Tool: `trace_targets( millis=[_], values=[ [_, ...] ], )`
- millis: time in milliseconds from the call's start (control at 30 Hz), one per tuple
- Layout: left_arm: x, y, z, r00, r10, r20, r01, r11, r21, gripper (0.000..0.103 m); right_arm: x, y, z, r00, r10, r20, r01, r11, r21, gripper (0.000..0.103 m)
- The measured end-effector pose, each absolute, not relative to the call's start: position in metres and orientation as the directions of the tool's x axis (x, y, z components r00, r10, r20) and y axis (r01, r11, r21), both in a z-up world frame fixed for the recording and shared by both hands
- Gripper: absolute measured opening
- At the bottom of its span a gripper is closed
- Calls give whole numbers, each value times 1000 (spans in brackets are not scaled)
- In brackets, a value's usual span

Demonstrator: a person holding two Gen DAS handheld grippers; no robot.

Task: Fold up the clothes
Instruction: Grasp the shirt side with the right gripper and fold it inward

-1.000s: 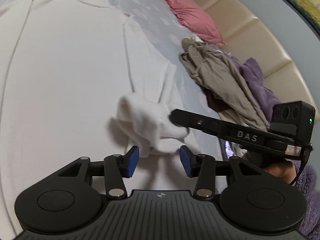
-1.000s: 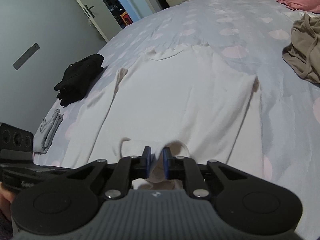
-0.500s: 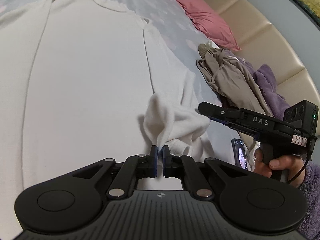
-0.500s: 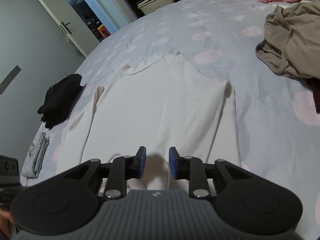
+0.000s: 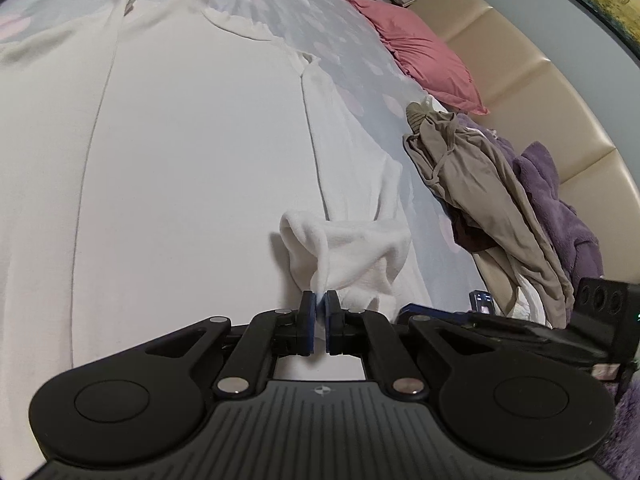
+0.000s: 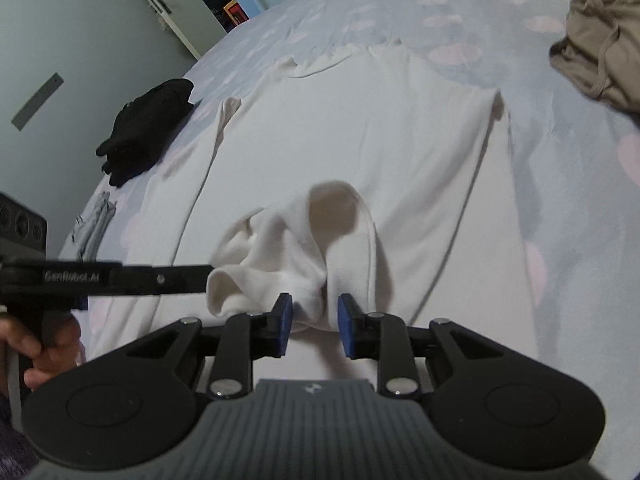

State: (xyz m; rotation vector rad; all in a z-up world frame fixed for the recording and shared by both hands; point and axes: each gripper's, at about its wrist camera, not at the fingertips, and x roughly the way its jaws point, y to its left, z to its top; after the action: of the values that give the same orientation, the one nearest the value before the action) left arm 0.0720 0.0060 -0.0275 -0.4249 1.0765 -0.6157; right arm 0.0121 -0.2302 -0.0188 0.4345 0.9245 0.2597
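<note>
A second ago the left gripper [image 5: 320, 310] stood open short of the bunched cuff; now its jaws are pinched tight on a fold of the white sweater [image 5: 192, 152], whose gathered sleeve end [image 5: 348, 256] rises just beyond its tips. To the right, the right gripper [image 6: 314, 320], which was nearly closed on that same bunch, has let go: its jaws stand partly apart with loose cloth between the pads, unpressed. The cuff has changed hands, so the sleeve fold can likely proceed from the left.

Bed [image 6: 460, 20] under white sweater [image 6: 360, 128]
</note>
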Motion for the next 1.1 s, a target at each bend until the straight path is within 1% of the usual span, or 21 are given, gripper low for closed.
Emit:
trace_targets(
  millis=[100,133,167,233,267,300,533,733,833,967,1100],
  values=[
    [71,4,-27,334,-652,-681,262,758,-597,2,17,-230,-21,581,417,-699,-21,866,499,28],
    [71,4,-27,334,-651,-682,263,759,-596,2,18,-230,-21,579,419,-699,-15,863,504,24],
    [71,4,-27,333,-650,-683,262,760,-595,2,18,-230,-21,578,421,-699,-11,861,508,18],
    [71,5,-28,333,-648,-685,258,762,-594,2,15,-230,-18,581,424,-695,-11,858,514,17],
    [71,6,-28,335,-647,-685,257,762,-594,2,13,-229,-15,584,425,-691,-14,857,516,11],
    [71,7,-27,336,-647,-684,255,762,-595,2,10,-228,-12,587,426,-688,-21,858,513,9],
    [65,3,-19,318,-678,-663,296,735,-610,2,-16,-233,13,615,434,-659,-49,855,517,6],
    [39,1,3,229,-758,-610,372,647,-665,2,-60,-253,38,608,502,-615,-32,789,613,6],
    [19,2,16,158,-783,-602,404,608,-684,2,-91,-255,45,588,531,-610,-1,754,657,6],
    [0,-1,23,76,-774,-629,431,594,-679,2,-129,-248,47,555,565,-610,41,714,699,6],
    [-16,-10,19,-17,-720,-694,457,612,-645,2,-162,-227,39,505,603,-618,72,684,726,6]
  ],
)
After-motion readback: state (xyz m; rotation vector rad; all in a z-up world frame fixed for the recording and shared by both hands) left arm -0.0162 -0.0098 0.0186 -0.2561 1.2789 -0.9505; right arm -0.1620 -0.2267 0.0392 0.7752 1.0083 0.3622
